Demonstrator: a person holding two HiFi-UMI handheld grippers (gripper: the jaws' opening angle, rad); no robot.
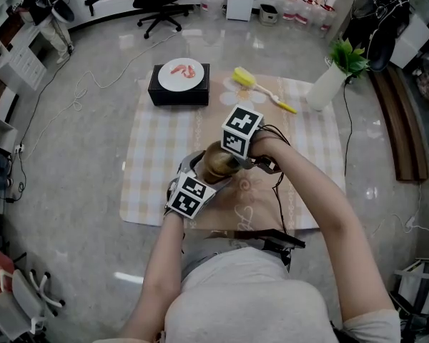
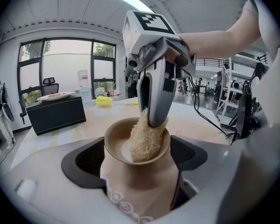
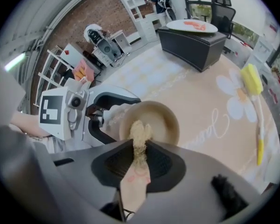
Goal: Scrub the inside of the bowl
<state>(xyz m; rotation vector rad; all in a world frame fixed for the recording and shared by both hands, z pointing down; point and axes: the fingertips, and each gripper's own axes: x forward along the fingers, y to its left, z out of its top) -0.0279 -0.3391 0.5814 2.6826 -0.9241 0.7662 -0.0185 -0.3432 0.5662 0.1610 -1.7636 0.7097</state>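
Your left gripper has its fingers wide, hugging the bowl, while your right gripper pinches the loofah inside it.

The bowl is over the near middle of the table, between the jaws of the left tool. The right tool comes in from the right, and the loofah it grips is inside the bowl. At the back left a box carries a plate. Right of it lies a dish brush, and a potted plant stands at the back right corner.
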